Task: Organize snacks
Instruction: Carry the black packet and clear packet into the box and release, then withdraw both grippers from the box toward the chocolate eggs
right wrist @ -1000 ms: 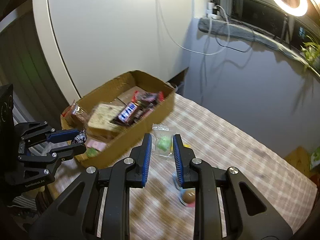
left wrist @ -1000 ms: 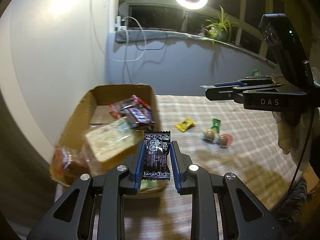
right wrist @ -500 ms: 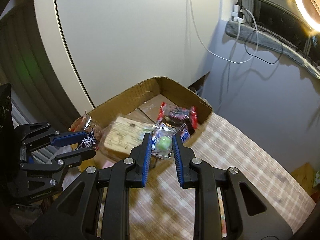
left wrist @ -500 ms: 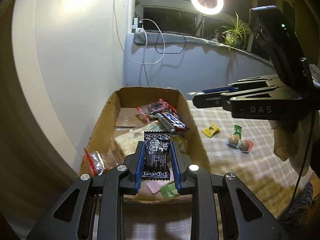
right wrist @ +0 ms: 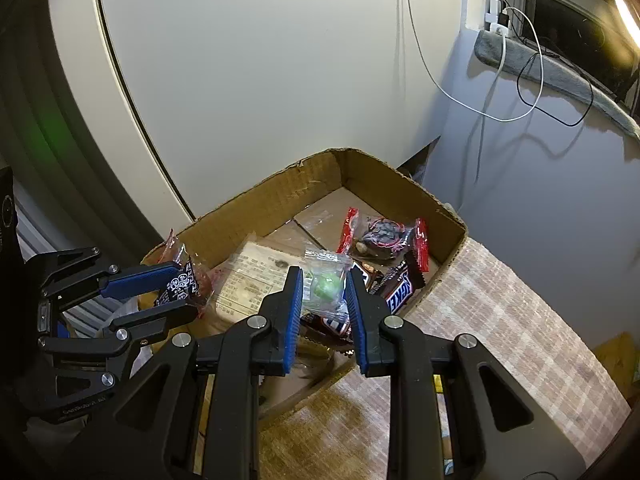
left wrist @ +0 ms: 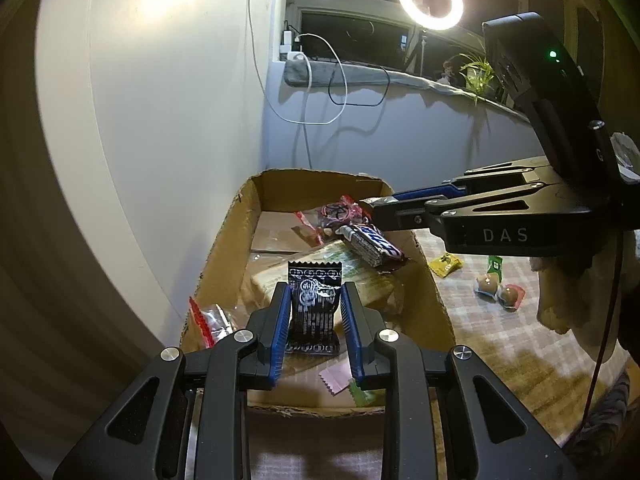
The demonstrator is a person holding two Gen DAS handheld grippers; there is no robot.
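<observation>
My left gripper (left wrist: pixel 315 296) is shut on a black snack packet (left wrist: pixel 314 306) with white print and holds it above the near end of the cardboard box (left wrist: pixel 224 248). My right gripper (right wrist: pixel 323 280) is shut on a clear packet with a green candy (right wrist: pixel 325 286), held above the box (right wrist: pixel 280 196). The box holds a Snickers bar (left wrist: pixel 370 242), a flat pale packet (right wrist: pixel 248 276), a red-ended wrapper (right wrist: pixel 380 236) and small candies. The left gripper also shows in the right wrist view (right wrist: pixel 182 288), the right gripper in the left wrist view (left wrist: pixel 374 206).
On the checked tablecloth (left wrist: pixel 480 320) right of the box lie a yellow candy (left wrist: pixel 444 262), a green packet (left wrist: pixel 495 266) and two round wrapped sweets (left wrist: pixel 498 288). A white wall, cables and a windowsill stand behind the box. A ring light (left wrist: pixel 430 0) shines above.
Both grippers have moved left from over the table to above the box, each still holding its packet. The right gripper now reaches over the box's far part.
</observation>
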